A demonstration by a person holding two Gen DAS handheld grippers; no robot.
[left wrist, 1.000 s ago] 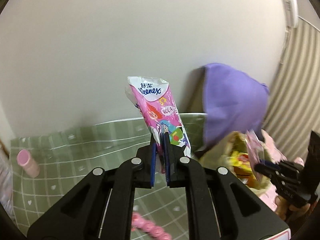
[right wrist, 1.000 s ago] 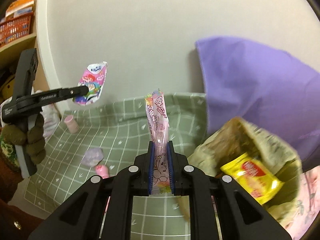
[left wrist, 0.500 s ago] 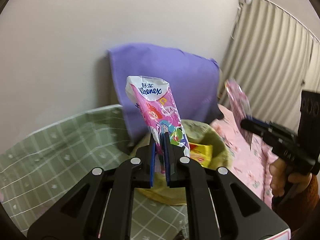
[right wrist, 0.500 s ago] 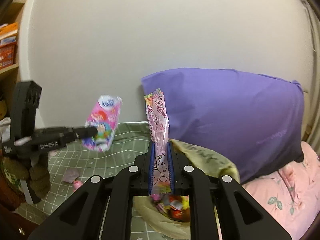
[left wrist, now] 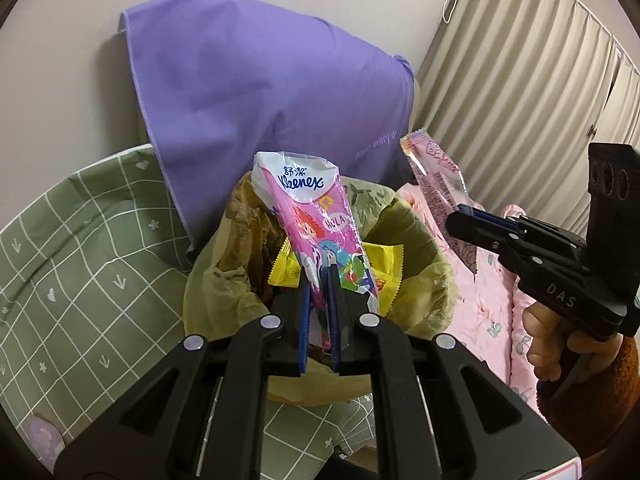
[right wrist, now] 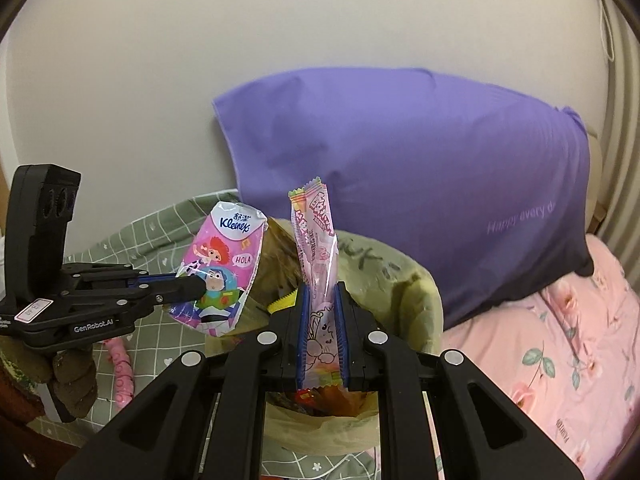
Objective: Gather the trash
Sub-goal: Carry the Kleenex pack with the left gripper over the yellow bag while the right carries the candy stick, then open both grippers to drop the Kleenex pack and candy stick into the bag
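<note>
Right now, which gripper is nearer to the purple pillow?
Right. The right gripper is over the trash bag beside the pillow; the left gripper is farther out.

Both wrappers have travelled from above the green checked cloth to over the trash bag (yellow-lined).

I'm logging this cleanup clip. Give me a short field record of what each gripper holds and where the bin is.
left gripper: jaws shut on Kleenex tissue wrapper
right gripper: jaws shut on pink candy wrapper
trash bin: yellow-green liner, open, just beyond both grippers
bin contents: yellow snack packet, other wrappers
behind bin: purple pillow
surface: green checked sheet
</note>
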